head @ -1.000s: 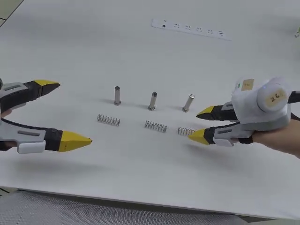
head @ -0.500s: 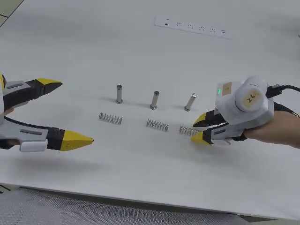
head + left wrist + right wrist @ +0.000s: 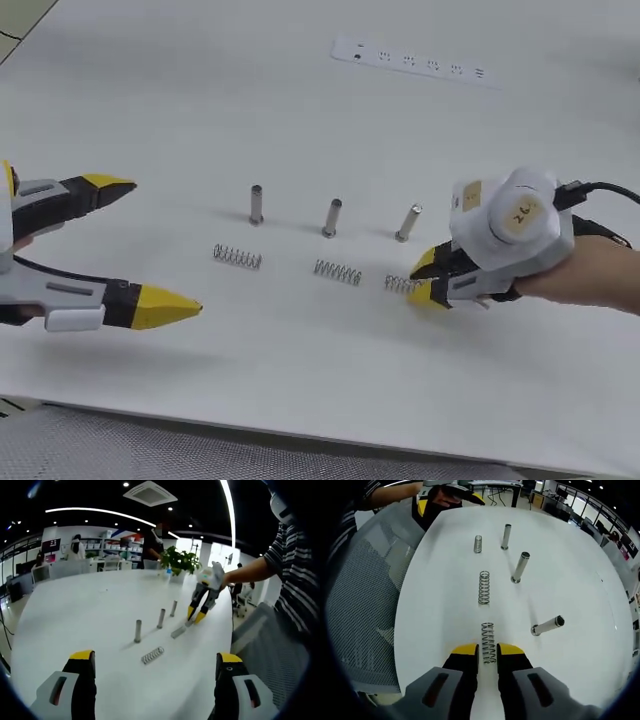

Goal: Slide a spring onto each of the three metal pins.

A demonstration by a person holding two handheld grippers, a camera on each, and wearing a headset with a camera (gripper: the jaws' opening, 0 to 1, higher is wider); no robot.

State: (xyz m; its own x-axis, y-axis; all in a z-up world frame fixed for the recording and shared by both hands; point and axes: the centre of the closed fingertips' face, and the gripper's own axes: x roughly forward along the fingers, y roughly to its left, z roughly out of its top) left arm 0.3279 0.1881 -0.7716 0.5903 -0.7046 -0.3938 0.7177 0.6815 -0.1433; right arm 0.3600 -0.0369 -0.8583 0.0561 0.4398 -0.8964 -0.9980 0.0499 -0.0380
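Head view. Right gripper [image 3: 424,279] changed from a second ago: jaws then spread wide, now drawn in to a narrow gap, white housing rolled further toward the camera. Tips low at the table [image 3: 300,120], either side of the near end of the right spring [image 3: 400,285]. Right gripper view: coils between the two yellow tips, gap barely wider than the spring, contact with the coils not clear. Left gripper [image 3: 163,246] as before: jaws spread wide, off at the left, well apart from the parts, nothing held.

Springs and pins in the same places as a second ago. Three springs flat on the table in a row: left spring [image 3: 237,257], middle spring [image 3: 337,272], right spring. None on a pin yet. Three pins standing in a row just behind, one behind each spring: left pin [image 3: 256,204], middle pin [image 3: 332,217], right pin [image 3: 408,222].

Springs: thin bright wire, open coils, short and straight. Pins: smooth grey metal cylinders, slightly wider foot at the base. Gripper tips: yellow, pointed, matte, black behind, white plastic housing. Table: white, smooth, faintly glossy. White power strip [image 3: 412,62] flat at the far side.
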